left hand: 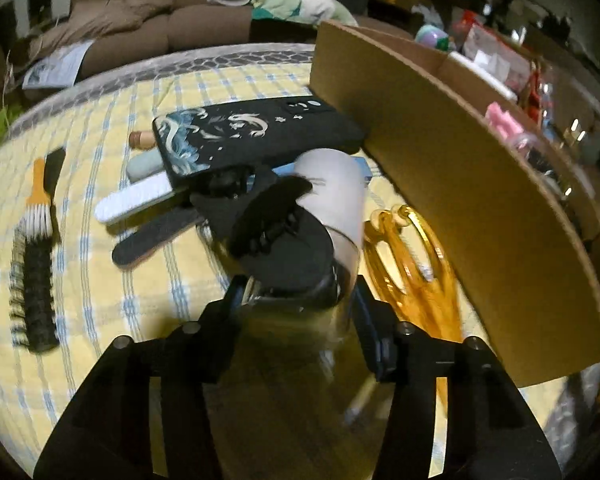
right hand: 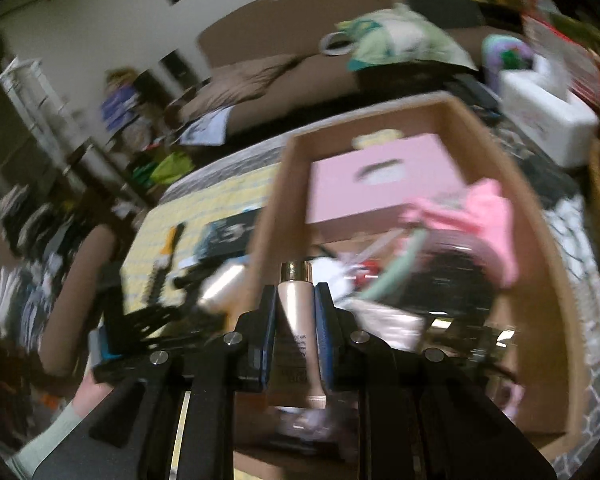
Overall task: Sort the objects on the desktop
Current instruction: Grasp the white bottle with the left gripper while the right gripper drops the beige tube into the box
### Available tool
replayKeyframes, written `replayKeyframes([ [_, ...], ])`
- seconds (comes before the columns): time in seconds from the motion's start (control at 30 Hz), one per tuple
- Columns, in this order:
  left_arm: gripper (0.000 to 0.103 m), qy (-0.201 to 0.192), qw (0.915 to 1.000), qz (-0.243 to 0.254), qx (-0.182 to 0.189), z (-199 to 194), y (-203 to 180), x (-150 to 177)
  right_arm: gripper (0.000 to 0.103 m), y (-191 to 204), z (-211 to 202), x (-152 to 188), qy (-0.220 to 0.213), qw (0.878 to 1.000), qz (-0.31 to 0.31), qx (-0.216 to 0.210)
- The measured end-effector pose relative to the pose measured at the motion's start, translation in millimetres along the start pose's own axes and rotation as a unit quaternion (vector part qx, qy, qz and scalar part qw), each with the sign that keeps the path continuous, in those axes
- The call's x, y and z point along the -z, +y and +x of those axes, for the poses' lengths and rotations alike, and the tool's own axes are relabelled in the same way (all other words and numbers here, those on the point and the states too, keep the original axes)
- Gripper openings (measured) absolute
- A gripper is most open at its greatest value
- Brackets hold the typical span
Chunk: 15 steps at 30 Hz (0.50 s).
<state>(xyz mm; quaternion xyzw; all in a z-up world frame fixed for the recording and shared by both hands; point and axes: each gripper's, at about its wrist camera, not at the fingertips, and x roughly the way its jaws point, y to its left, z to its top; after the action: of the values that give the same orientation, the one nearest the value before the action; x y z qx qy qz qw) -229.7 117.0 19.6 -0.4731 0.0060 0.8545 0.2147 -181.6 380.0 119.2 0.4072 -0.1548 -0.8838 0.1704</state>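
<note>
My right gripper [right hand: 296, 312] pinches a cosmetic tube [right hand: 295, 300] over the cardboard box [right hand: 540, 240]; my left gripper [left hand: 300, 296] clamps a spray bottle [left hand: 328, 200] beside the box wall. Both views blur, so either could slip or clip the wall. The tube's print is unreadable.

The left wrist camera looks steeply down, close over the yellow-checked desk [left hand: 100, 300] beside the cardboard box [left hand: 480, 208]. The right wrist camera peers into that box [right hand: 548, 240]; both views share the brown sofa [left hand: 180, 20] behind.
</note>
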Motion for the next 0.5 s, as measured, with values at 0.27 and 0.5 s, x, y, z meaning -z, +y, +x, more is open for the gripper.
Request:
replayKeyframes([
  [0.27,0.043,-0.008,0.9909,-0.092,0.099,-37,11,18,0.018,-59,-27,2,-0.011,0.998,0.058,0.025],
  [0.5,0.043,-0.012,0.9884,-0.111,0.104,-59,-4,33,0.018,-83,-41,6,-0.006,0.995,0.068,0.068],
])
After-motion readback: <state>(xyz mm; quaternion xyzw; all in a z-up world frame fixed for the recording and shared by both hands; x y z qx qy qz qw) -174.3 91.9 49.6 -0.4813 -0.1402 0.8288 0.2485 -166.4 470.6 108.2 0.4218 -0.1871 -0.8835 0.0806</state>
